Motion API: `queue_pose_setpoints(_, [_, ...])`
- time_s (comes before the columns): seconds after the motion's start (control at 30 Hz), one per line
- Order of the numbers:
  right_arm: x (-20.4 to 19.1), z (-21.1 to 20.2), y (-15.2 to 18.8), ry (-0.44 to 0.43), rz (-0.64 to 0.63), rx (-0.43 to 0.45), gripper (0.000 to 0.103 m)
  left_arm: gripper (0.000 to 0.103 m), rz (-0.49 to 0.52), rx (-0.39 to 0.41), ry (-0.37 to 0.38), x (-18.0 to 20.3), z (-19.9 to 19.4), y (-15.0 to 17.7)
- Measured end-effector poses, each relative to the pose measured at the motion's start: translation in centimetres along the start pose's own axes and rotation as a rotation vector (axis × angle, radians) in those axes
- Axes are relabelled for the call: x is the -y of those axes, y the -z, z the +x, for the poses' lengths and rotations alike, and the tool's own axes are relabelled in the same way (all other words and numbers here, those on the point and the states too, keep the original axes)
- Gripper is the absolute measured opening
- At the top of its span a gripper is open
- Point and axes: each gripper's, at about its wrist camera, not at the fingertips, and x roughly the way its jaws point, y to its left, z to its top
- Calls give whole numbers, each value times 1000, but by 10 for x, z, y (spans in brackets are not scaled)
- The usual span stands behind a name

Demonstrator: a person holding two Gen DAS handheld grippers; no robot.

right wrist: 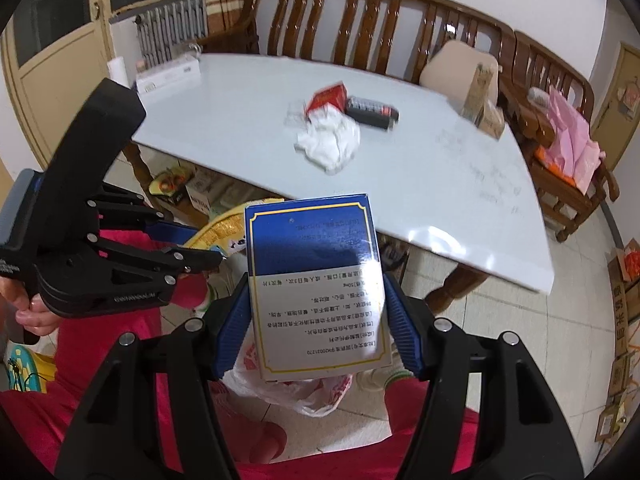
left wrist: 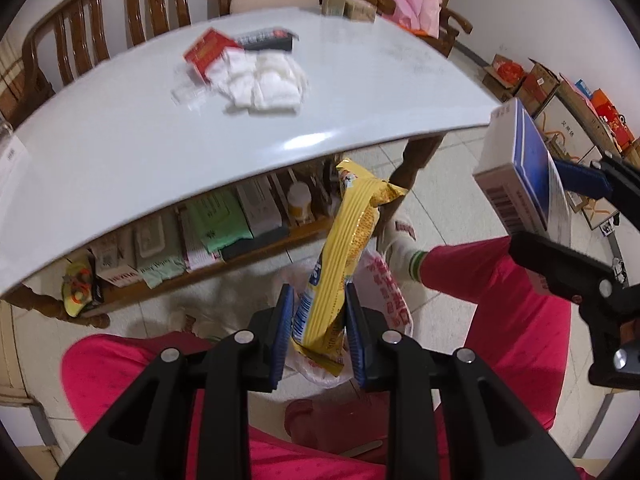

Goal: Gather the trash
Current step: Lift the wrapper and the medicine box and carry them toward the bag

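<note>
My left gripper (left wrist: 318, 334) is shut on a yellow snack wrapper (left wrist: 344, 248), which stands up between the blue pads over a white plastic bag (left wrist: 384, 296) on the floor. My right gripper (right wrist: 316, 330) is shut on a blue and white box (right wrist: 316, 280) above the same plastic bag (right wrist: 296, 390). That box (left wrist: 520, 176) also shows at the right of the left wrist view. On the white table (left wrist: 120, 140) lie crumpled white tissues (left wrist: 264, 80), a red packet (left wrist: 208, 54) and a dark packet (left wrist: 268, 40).
A person in red trousers (left wrist: 520, 288) sits between the grippers, with the bag at their feet. A shelf under the table (left wrist: 200, 236) holds boxes and packets. A wooden bench (right wrist: 360, 12) stands behind the table. Cardboard boxes (left wrist: 560, 92) line the wall.
</note>
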Motion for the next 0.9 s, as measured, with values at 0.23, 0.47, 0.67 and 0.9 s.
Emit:
queue_pose_setpoints(0.23, [7,44,31,-41,76,-99,62,26,-24,-102,28,-5,52,10])
queue_pose_setpoints(0.47, [9,86,57,-19,118,-173,62,26,-41,-189,54,-7,99,18])
queue_pose_setpoints(0.67, [9,125,71,-27,154,-245,62,26,-58,-263,67,-9,137,22])
queue_pose_setpoints(0.9, [10,168,87,-52,190,-332,62,26,-92,-351,69,-16,180,28])
